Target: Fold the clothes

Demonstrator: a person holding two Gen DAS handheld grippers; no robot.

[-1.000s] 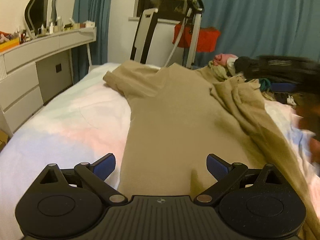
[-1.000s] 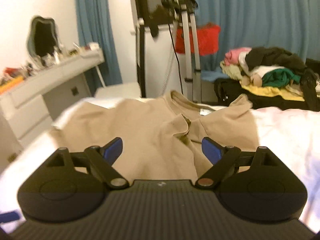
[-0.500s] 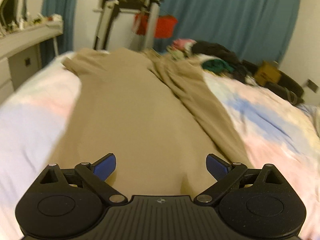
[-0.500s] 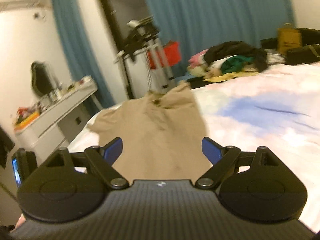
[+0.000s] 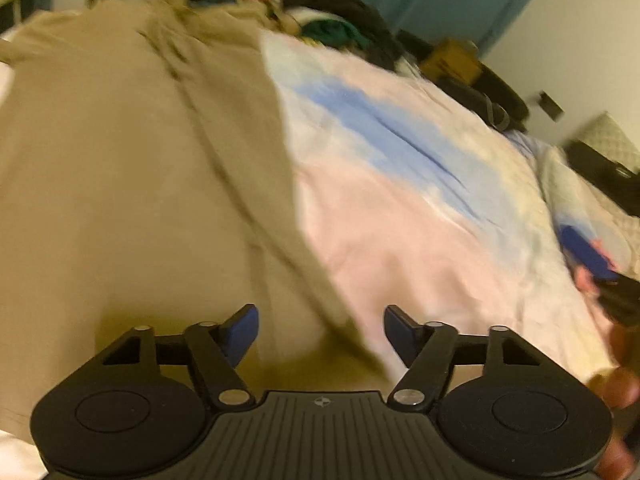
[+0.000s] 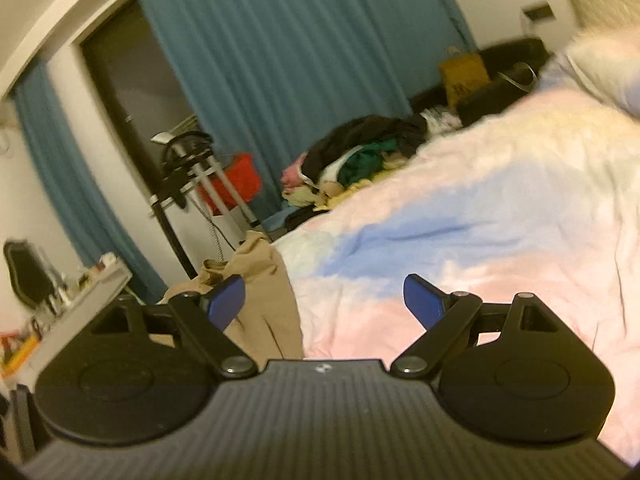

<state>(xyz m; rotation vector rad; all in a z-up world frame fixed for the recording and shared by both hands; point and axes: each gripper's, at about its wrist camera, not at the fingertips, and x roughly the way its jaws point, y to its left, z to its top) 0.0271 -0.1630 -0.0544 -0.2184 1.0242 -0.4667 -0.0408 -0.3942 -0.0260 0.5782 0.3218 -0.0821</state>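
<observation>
Shirt (image 5: 120,168), tan and spread flat, lay on the bed (image 5: 420,208), filling the left wrist view from about 9 o'clock up to 12, with a long fold ridge running down toward 6 o'clock. Its near hem passed beneath the left tongs (image 5: 321,334), whose blue-padded fingers (image 5: 240,332) stood spread apart with nothing between them; the left finger was over the fabric, the right one over the bedcover just past the shirt's edge. In the right wrist view only a strip of the same shirt (image 6: 264,300) showed, at about 8 o'clock, behind the left finger of the right tongs (image 6: 325,300), which were likewise spread wide and empty, pointing over the pink, blue and white bedcover. In the left wrist view the right tongs (image 5: 588,256) appeared blurred at 3 o'clock, well apart from the shirt, with part of a hand (image 5: 622,384) at the frame edge near 4 o'clock. Beyond the bed's far edge, at 12 o'clock, sat a pile of mixed clothes (image 6: 360,164) before teal curtains (image 6: 304,48). A white dresser (image 6: 80,300) stood at 9 o'clock.
</observation>
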